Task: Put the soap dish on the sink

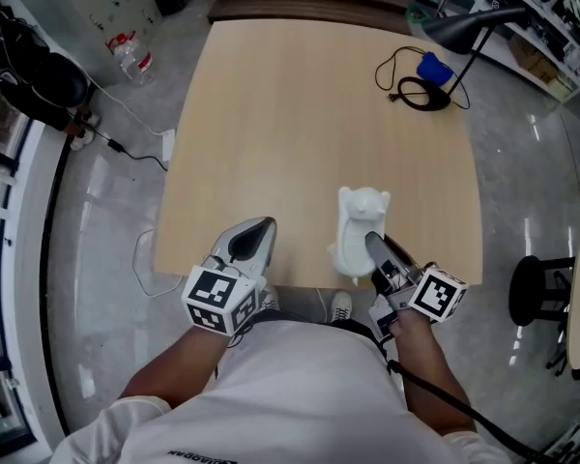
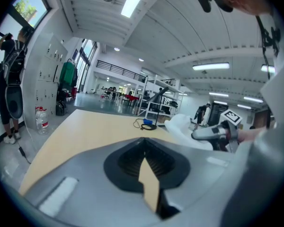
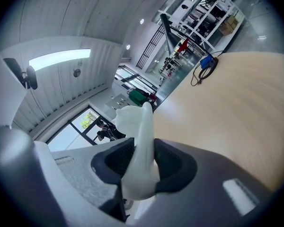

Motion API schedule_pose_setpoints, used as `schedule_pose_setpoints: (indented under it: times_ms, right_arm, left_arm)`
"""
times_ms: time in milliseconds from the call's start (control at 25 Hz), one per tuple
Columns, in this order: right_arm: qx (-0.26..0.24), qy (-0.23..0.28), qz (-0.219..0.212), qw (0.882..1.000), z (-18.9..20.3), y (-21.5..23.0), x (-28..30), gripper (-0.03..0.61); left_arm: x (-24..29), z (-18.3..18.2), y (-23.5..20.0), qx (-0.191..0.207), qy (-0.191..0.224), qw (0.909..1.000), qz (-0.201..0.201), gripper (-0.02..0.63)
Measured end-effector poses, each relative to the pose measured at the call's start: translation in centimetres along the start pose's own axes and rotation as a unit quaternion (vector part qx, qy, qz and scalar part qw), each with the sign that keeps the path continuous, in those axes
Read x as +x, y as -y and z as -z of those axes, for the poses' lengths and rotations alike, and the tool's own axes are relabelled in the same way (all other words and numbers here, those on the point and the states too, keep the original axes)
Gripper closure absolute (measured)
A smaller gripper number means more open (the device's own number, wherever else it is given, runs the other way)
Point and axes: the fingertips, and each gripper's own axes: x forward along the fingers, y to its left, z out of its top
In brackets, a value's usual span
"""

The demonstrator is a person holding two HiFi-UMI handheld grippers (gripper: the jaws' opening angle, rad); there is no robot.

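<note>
A white animal-shaped soap dish (image 1: 360, 225) stands on edge over the near right part of the wooden table (image 1: 300, 114). My right gripper (image 1: 375, 245) is shut on its near end. In the right gripper view the soap dish (image 3: 139, 141) sits clamped between the dark pads of the right gripper (image 3: 142, 162) and sticks out ahead. My left gripper (image 1: 256, 232) hovers over the table's near edge, left of the dish, shut on nothing. Its tips meet in the left gripper view (image 2: 143, 148), where the soap dish (image 2: 182, 129) and the right gripper (image 2: 210, 133) show at the right. No sink is in view.
A black desk lamp (image 1: 474, 27) and a blue item with a coiled black cable (image 1: 425, 80) occupy the table's far right corner. On the floor stand a water bottle (image 1: 133, 58) at the far left and a black stool (image 1: 541, 288) at the right.
</note>
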Motion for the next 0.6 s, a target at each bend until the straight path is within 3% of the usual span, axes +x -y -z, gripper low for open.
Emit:
schedule_pose_setpoints:
  times_ms: [200, 400, 600]
  right_arm:
    - [0.057, -0.014, 0.006, 0.998, 1.9, 1.1, 3.2, 0.443]
    - [0.111, -0.046, 0.064, 0.991, 4.3, 4.9, 6.2, 0.443]
    - [0.129, -0.086, 0.107, 0.982, 6.7, 8.0, 9.3, 0.443]
  left_arm:
    - [0.3, 1.5, -1.6, -0.008, -0.020, 0.9998, 0.005, 0.606]
    - [0.3, 2.5, -2.7, -0.023, -0.033, 0.9992, 0.008, 0.604]
    - [-0.2, 3.6, -3.6, -0.038, -0.049, 0.9981, 0.010, 0.604]
